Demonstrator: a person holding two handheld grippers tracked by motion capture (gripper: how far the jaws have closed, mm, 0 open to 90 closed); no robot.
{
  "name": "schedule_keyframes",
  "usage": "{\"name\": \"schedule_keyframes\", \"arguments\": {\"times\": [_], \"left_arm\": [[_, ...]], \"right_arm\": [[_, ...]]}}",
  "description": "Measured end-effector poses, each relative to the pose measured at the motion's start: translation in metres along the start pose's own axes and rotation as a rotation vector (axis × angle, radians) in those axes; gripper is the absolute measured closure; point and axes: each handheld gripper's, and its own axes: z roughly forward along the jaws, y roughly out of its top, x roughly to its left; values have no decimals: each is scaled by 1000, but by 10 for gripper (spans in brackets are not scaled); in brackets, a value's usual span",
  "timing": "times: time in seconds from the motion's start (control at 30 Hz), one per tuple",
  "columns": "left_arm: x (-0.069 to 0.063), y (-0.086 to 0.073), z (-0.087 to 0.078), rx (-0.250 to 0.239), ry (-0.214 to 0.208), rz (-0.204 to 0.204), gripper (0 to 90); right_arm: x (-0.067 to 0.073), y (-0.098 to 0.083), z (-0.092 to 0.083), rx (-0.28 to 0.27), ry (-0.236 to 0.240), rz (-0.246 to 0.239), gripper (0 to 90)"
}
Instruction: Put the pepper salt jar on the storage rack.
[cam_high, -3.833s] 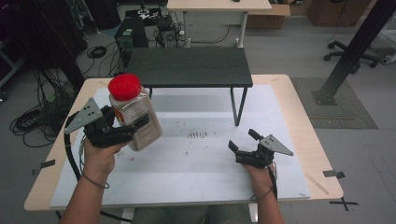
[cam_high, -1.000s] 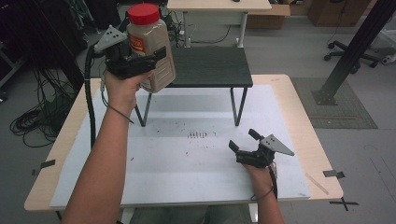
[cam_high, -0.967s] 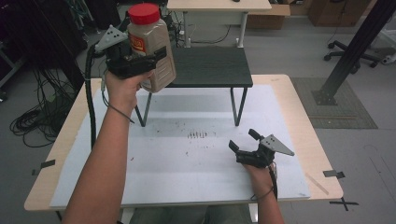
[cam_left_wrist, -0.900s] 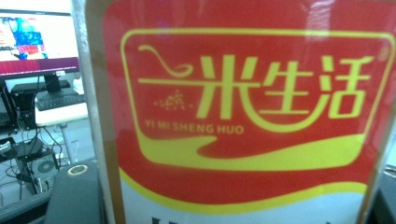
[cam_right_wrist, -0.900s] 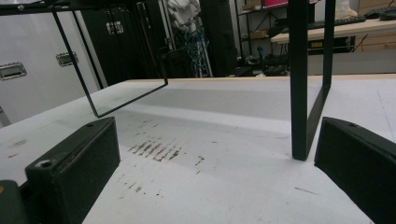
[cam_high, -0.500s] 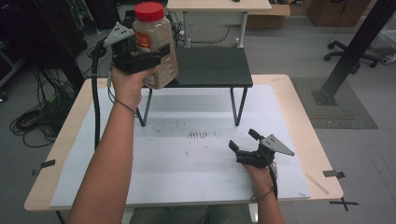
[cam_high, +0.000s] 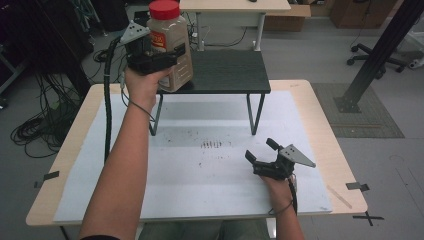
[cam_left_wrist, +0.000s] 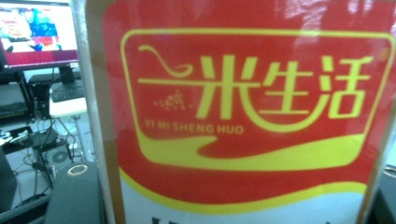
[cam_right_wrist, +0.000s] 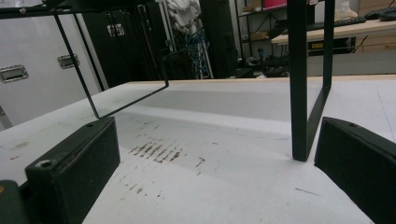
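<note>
Jar (cam_high: 171, 47) first: I have the clear plastic container with its red lid (cam_high: 164, 9) and tan contents clamped in my left gripper (cam_high: 161, 59), the jaws pressed against its sides below the label, and it stands upright at about eleven o'clock on the high view, above the left end of the black shelf (cam_high: 227, 71). Whether its base touches the shelf top I cannot tell. In the left gripper view the red and yellow label (cam_left_wrist: 252, 107) sits right in front of the camera, with a monitor (cam_left_wrist: 38, 30) at ten o'clock behind it and a black jaw at the lower left corner. A black cable (cam_high: 107, 100) hangs from that gripper down past my outstretched left forearm. Moving right, the shelf stands on thin black legs on the white table sheet (cam_high: 200, 175), and a small patch of dark scuff marks (cam_high: 211, 145) lies near the middle of the sheet, in front of the shelf. At about four o'clock my right gripper (cam_high: 259, 151) rests low over the sheet, jaws apart with nothing between them; in the right gripper view its two black pads frame the scuff marks (cam_right_wrist: 156, 153) and one shelf leg (cam_right_wrist: 301, 79).
</note>
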Motion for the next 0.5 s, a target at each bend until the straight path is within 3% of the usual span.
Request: {"name": "schedule_keyframes", "arguments": {"times": [0.5], "left_arm": [[7,-3,9,-12,20,-19,269]], "right_arm": [[0,0,0,-2,-2,2,0]]}}
